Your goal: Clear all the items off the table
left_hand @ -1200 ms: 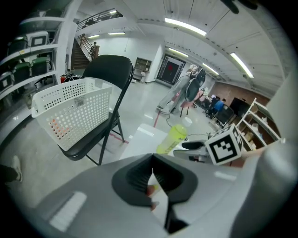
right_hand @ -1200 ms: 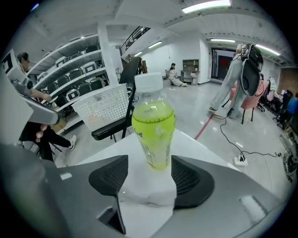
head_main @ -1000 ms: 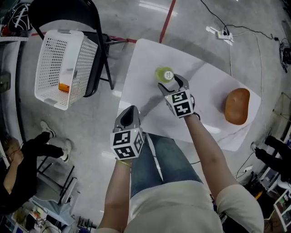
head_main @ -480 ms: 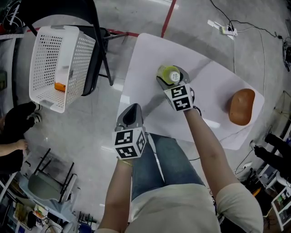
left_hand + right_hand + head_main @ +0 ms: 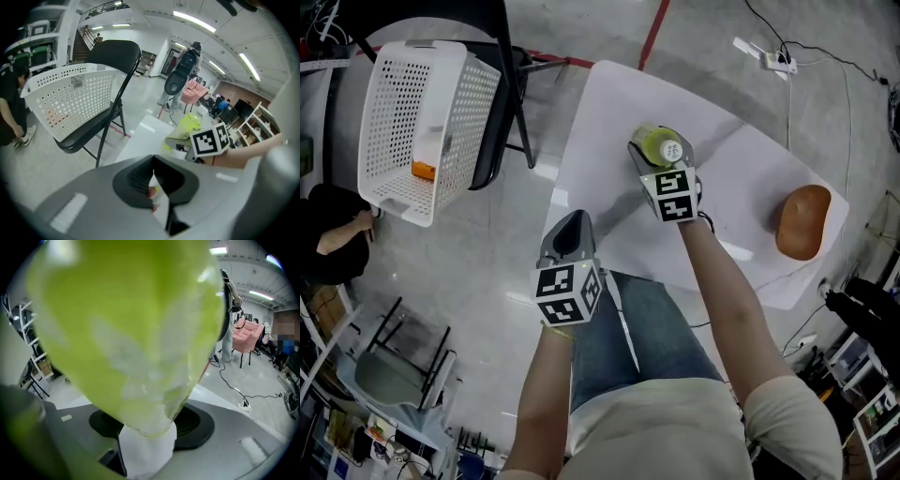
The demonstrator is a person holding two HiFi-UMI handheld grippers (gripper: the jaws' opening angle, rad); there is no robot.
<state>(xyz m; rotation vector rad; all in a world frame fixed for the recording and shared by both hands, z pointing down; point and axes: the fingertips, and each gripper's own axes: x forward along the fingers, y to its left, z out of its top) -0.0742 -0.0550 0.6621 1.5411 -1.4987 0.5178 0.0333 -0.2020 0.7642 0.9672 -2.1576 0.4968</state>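
A green plastic bottle (image 5: pixel 661 145) with a white cap sits tipped at the far middle of the white table (image 5: pixel 600 122). My right gripper (image 5: pixel 659 153) has a jaw on each side of the bottle. Those jaws are closing and the pads press on the bottle's body. The bottle (image 5: pixel 131 333) fills the right gripper view. From the left gripper view the bottle (image 5: pixel 187 125) leans in that grip. My left gripper (image 5: pixel 572 228) hangs shut and empty over the table's near left edge. A brown bread loaf (image 5: pixel 802 221) lies at the table's right end.
A white perforated basket (image 5: pixel 412 122) rests on a black folding chair (image 5: pixel 502 84) left of the table, with an orange item (image 5: pixel 422 170) inside. A person (image 5: pixel 328 234) crouches at the far left. A power strip and cables (image 5: pixel 764 58) lie on the floor beyond the table.
My right gripper has come around the green bottle and narrowed on it, and the bottle now sits tipped. The left gripper has hardly moved.
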